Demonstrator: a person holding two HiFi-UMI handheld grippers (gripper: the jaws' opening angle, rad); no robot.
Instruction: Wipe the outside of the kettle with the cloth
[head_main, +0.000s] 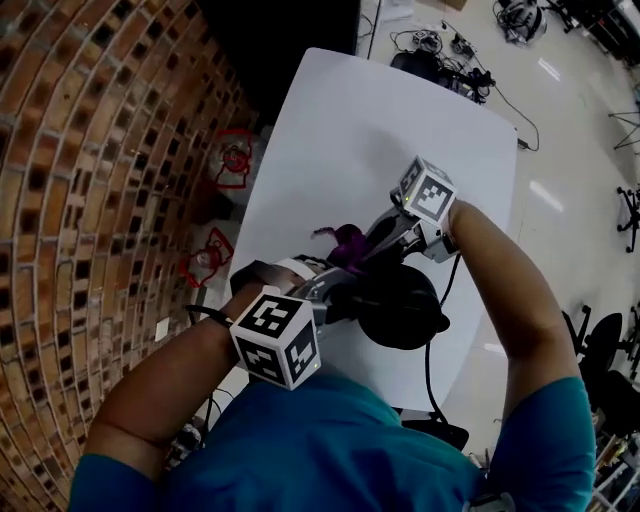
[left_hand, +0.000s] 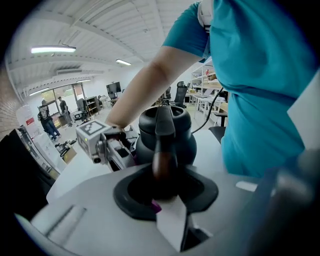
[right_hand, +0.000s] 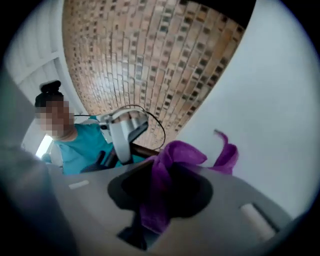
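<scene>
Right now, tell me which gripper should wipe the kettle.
Right. The right gripper has its jaws shut on the purple cloth, close beside the kettle. The left gripper is clamped on the handle, steadying the kettle, so it is probably best left there.

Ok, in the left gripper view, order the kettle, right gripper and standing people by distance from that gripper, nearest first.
1. kettle: centre, its handle sits between the jaws.
2. right gripper: just left of the kettle, holding the cloth.
3. standing people: far back on the left.
</scene>
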